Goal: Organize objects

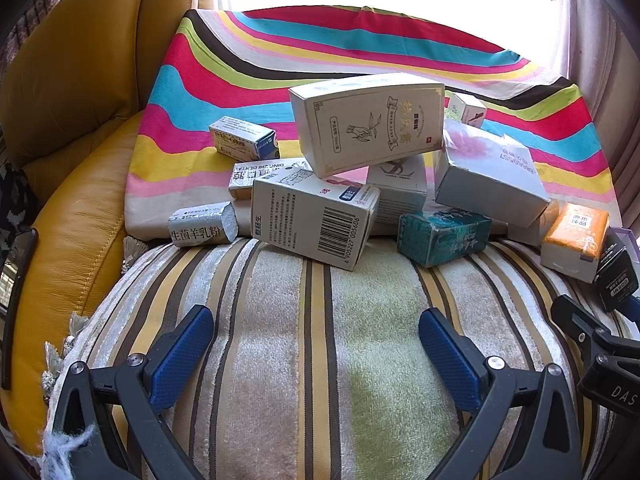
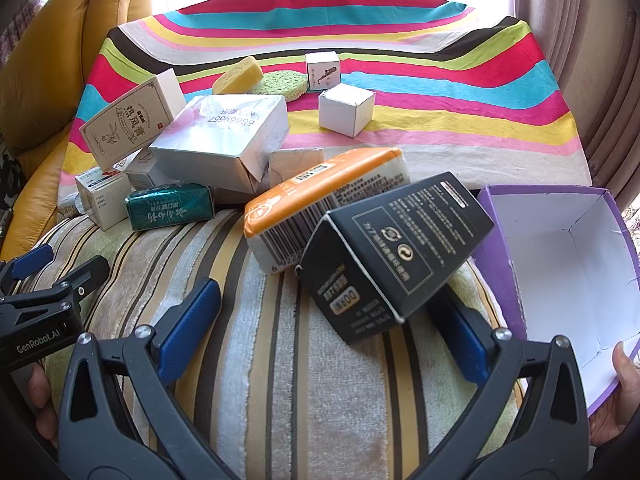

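Left tool [image 1: 316, 344] wide open, empty, right tool [image 2: 332, 320] gaping beside black box [image 2: 396, 252]

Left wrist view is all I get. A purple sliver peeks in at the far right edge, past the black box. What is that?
Observer: It's an open purple box, white inside, and nothing shows in it.
Operator: Is anything hidden behind the pile of boxes?
Observer: Yes, a yellow sponge lies against a green sponge on the striped cloth.
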A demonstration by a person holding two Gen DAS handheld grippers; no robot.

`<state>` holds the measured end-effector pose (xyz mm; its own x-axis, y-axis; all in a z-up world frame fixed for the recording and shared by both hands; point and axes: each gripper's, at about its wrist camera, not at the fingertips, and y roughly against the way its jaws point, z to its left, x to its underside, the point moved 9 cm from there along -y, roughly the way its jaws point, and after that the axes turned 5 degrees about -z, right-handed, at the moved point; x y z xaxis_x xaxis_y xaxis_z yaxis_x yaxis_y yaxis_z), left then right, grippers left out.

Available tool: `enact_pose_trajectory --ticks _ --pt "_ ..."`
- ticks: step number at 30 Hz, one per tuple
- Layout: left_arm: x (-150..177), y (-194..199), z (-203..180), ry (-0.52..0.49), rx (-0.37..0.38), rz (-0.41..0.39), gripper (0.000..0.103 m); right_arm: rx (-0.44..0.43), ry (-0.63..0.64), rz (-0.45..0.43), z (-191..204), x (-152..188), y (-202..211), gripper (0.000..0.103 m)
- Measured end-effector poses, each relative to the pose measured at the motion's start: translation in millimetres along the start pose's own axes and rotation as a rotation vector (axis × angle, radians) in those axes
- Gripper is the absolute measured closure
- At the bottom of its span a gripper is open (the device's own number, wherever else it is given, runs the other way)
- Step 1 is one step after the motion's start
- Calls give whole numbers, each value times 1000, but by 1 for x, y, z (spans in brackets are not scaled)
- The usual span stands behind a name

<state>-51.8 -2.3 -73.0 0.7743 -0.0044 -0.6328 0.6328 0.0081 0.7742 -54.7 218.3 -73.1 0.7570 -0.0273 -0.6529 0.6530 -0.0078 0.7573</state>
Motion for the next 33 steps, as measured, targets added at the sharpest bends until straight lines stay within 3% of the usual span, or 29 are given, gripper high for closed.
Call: enact_pose_trajectory --ticks 13,17,23,27,33 --pt "-1 -2 0 16 -12 22 0 2 0 2 0 -1 0 0" --pt "0 3 1 9 19 8 0 1 -3 -6 1 -2 0 0" --pt "-5 18 10 61 131 -34 0 -3 -12 -31 2 -2 -1 0" --pt "-13 23 29 92 110 -64 0 -9 -16 -31 1 -2 -1 0" --pt "-22 21 53 177 160 -77 2 -24 -17 -1 1 -3 -2 0"
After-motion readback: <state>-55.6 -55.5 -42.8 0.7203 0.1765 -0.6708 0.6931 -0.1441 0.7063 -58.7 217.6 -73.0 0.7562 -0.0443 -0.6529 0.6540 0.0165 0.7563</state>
